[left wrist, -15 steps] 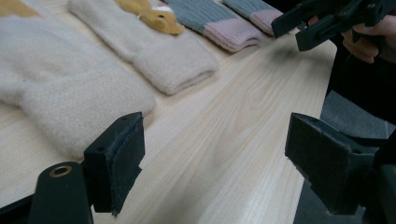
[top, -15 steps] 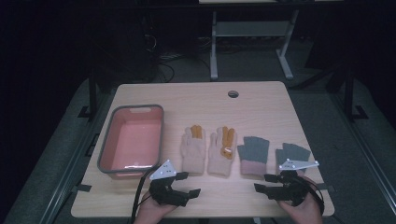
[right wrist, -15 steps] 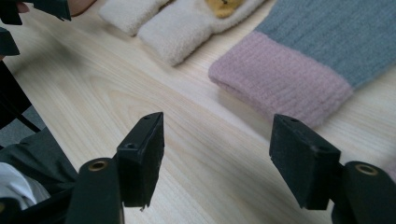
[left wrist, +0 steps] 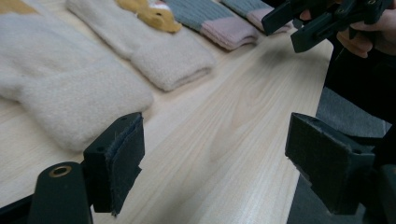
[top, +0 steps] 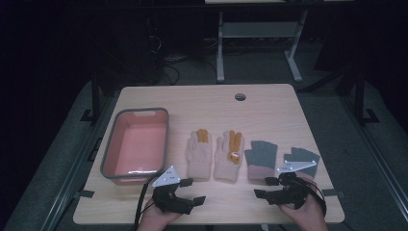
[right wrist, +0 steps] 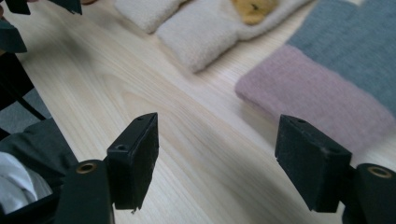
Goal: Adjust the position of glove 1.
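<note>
Four gloves laid flat in a row near the counter's [top: 269,101] front edge, cuffs toward the person, fingers toward the far edge; easy to pinch by the cuff from the front. Cream pair with mustard fingertips in the middle: left cream glove [top: 199,153], right cream glove [top: 229,155]; grey pair with pink cuffs toward the front right corner: left grey glove [top: 260,160], right grey glove [top: 304,159] partly under the grey plate. Pink bin [top: 137,144] with grey rim by the left edge, open top up, nothing visible inside; likely the drop spot for the gloves. Left hand-held gripper [top: 194,191] low at the front edge, just before the cream cuffs, jaws spread wide, nothing between; pointing toward the right. Right hand-held gripper [top: 263,187] at the front edge, just before the grey cuffs, jaws spread, nothing held; pointing toward the left. Both released, poised for a first pick. Counter pale wood grain, round cable hole [top: 240,96] near the far edge; dark room, grey floor, white frame legs [top: 220,53] and cables behind.
</note>
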